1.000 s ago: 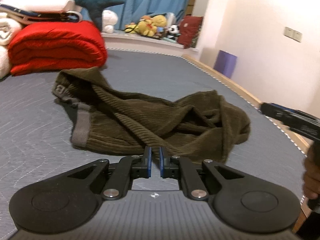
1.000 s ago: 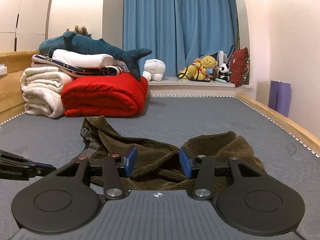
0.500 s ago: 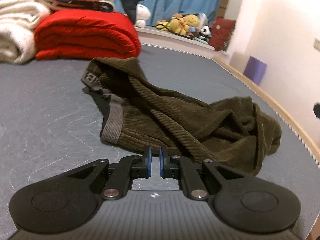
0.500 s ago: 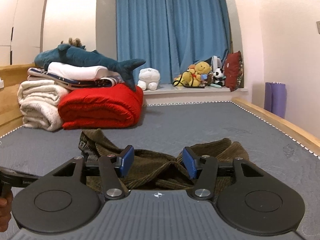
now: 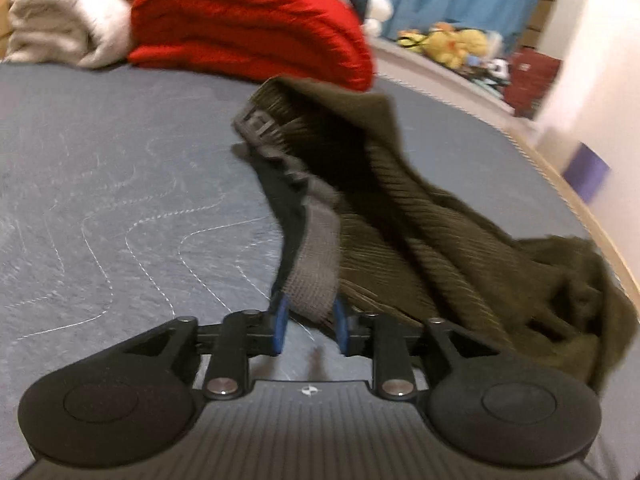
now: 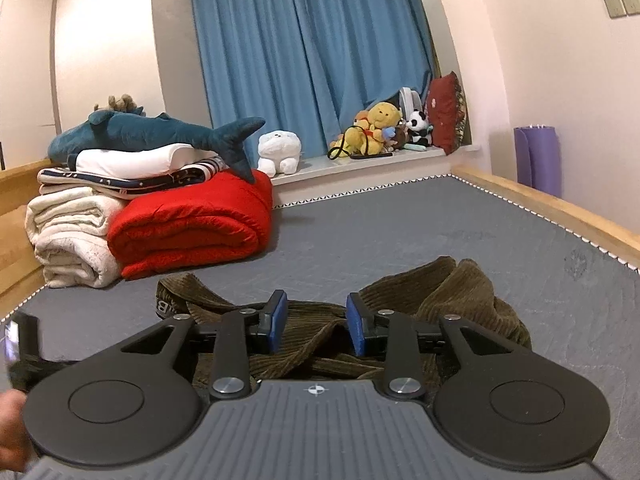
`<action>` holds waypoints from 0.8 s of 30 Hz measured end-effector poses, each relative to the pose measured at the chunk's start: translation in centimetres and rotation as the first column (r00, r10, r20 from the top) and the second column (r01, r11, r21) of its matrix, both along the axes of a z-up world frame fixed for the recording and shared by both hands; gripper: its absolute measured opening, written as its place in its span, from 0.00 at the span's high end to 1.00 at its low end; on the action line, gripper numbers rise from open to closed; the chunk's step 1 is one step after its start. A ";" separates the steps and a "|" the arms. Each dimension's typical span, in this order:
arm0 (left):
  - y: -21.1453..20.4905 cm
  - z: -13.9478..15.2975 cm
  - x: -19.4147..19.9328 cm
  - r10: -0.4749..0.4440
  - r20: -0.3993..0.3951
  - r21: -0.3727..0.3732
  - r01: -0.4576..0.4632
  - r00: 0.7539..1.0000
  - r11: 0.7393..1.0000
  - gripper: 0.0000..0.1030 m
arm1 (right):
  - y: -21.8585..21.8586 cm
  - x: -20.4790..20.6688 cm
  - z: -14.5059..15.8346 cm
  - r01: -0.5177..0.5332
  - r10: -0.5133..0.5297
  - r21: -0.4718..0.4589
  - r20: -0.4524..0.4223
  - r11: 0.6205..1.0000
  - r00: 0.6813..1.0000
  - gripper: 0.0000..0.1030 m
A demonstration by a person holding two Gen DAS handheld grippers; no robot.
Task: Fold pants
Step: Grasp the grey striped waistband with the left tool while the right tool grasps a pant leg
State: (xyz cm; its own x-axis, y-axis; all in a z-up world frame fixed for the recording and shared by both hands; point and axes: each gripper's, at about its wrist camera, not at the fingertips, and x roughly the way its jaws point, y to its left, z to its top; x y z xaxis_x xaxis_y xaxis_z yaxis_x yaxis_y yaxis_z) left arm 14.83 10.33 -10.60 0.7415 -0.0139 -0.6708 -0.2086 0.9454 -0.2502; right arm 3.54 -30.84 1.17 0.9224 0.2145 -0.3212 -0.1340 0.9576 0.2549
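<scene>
Waistband edge (image 5: 316,280) between parted left claw (image 5: 310,324)

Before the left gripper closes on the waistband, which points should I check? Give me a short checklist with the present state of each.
1. Left gripper open: ok.
2. Grey waistband between its fingers: ok, the band's end sits in the gap.
3. Only one layer in the gap: cannot tell, the picture is blurred.
4. Right gripper open and holding nothing: ok.
5. Pants lying flat: not ok, they are crumpled on the mattress.
6. Red blanket apart from the pants: ok.
</scene>
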 end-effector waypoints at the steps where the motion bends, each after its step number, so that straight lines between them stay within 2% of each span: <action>1: 0.3 -0.6 0.9 0.015 -0.004 -0.008 -0.015 1.000 1.000 0.55 | -0.1 0.0 0.1 -0.001 0.001 0.006 0.000 1.000 1.000 0.67; 3: 0.5 -1.6 2.4 0.038 0.007 -0.036 -0.037 0.999 0.999 0.31 | -0.4 -0.1 0.1 0.006 -0.006 0.003 0.008 1.000 1.000 0.67; 4: 0.6 -1.9 3.0 0.049 0.012 -0.049 -0.048 0.999 0.998 0.27 | -0.5 -0.1 0.1 0.010 -0.010 0.004 0.013 1.000 1.000 0.66; 5: 0.7 -2.4 3.6 0.066 0.011 -0.062 -0.065 0.998 0.996 0.23 | -0.7 -0.1 0.2 0.015 -0.015 0.004 0.017 1.000 1.000 0.65; 8: 0.2 -4.0 5.2 0.109 -0.013 -0.078 -0.110 0.994 0.991 0.24 | -1.1 0.2 0.2 0.033 -0.033 0.002 0.014 0.999 0.999 0.63; 9: -0.6 -4.3 5.2 0.116 0.001 -0.050 -0.116 0.993 0.992 0.24 | -1.2 0.3 0.2 0.037 -0.037 0.004 0.009 0.999 0.999 0.63; 11: -2.5 -4.4 5.4 0.066 0.005 0.043 -0.066 0.998 0.997 0.27 | -1.4 0.5 0.1 0.048 -0.048 0.004 0.008 0.999 0.999 0.63; 12: -3.4 -4.3 5.1 0.045 0.007 0.100 -0.046 0.999 0.994 0.34 | -1.5 0.7 0.2 0.053 -0.053 0.004 0.006 0.999 0.999 0.63; 13: -3.6 -4.1 4.9 0.032 0.008 0.120 -0.033 0.999 0.992 0.39 | -1.5 0.8 0.2 0.056 -0.056 0.004 0.005 0.998 0.998 0.63; 14: -3.4 -3.7 4.5 0.026 0.008 0.111 -0.027 1.000 0.993 0.51 | -1.6 0.8 0.2 0.059 -0.059 0.003 0.004 0.998 0.998 0.63; 16: -2.5 -2.3 3.5 0.004 0.020 0.087 -0.006 1.000 0.996 0.59 | -1.6 1.0 0.2 0.063 -0.063 0.000 0.004 0.998 0.998 0.63; 17: -2.5 -1.5 2.7 -0.017 0.031 0.102 0.013 0.999 0.995 0.64 | -1.5 1.0 0.2 0.066 -0.066 -0.003 0.003 0.998 0.998 0.63; 19: -2.2 0.6 0.6 -0.025 0.047 0.165 0.017 0.999 0.986 0.66 | -1.5 1.1 0.0 0.073 -0.073 -0.010 0.002 0.997 0.997 0.63; 24: 2.1 5.5 -6.5 0.066 0.079 0.132 -0.077 0.995 0.988 0.71 | -1.6 1.9 -0.7 0.102 -0.101 0.000 -0.040 0.995 0.994 0.62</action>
State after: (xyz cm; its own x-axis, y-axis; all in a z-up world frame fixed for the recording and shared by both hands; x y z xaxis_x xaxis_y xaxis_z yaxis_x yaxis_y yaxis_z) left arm 8.29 12.45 -5.12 0.7854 0.1276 -0.6057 -0.2625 0.9548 -0.1391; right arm 5.39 -32.48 0.45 0.9257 0.1211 -0.3583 -0.0256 0.9653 0.2599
